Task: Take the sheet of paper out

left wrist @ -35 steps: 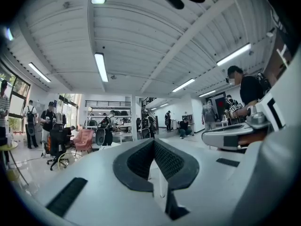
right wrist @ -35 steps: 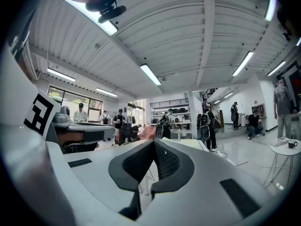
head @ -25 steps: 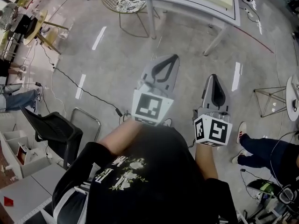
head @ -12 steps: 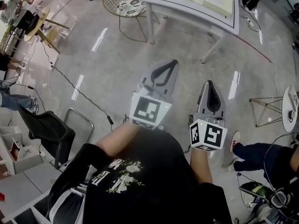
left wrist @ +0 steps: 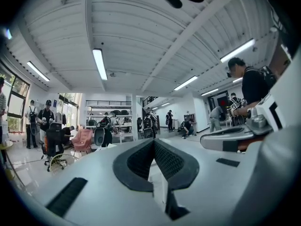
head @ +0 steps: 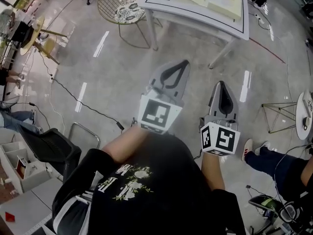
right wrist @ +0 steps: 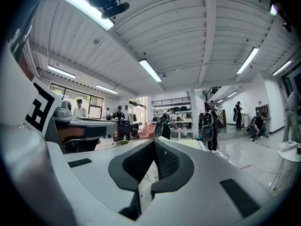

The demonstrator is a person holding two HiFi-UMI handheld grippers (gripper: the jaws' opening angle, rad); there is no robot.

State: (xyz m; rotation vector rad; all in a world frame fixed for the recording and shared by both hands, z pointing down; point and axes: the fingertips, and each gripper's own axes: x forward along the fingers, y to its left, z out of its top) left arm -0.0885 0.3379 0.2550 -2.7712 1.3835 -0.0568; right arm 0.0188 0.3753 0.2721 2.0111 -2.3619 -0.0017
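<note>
Closest to me is the person in a black T-shirt with a pale print (head: pixel 146 190), both forearms held out level. The left grey tongs (head: pixel 182 63) and the right grey tongs (head: pixel 222 83) point forward side by side, well apart from each other, each with its black-and-white marker cube at the wrist end. In both gripper views the dark ribbed pads are pressed together, with nothing between them.

Under the tongs there is only polished grey floor (head: pixel 122 67), crossed by a thin black cable (head: pixel 83 99). A black office chair (head: pixel 51 151) stands off to the person's left. A bystander's blue-jeaned leg (head: pixel 271 160) shows at the right.

Further ahead stands the white surface with a thin black line round its top (head: pixel 195 14). The flat pale cream sheet (head: pixel 222 1) lies on it toward the right edge, back from the near edge, well apart from both tongs. From here I cannot tell whether it is one sheet or a stack. Left of the near-left corner sits a round wire chair with a patterned cushion (head: pixel 122 10).

Compared with a second ago, the person has walked toward the surface. Its near edge now sits lower in the head view and more of the top shows. The wire chair and black chair have slid accordingly. The tongs were pressed together then, as now.
</note>
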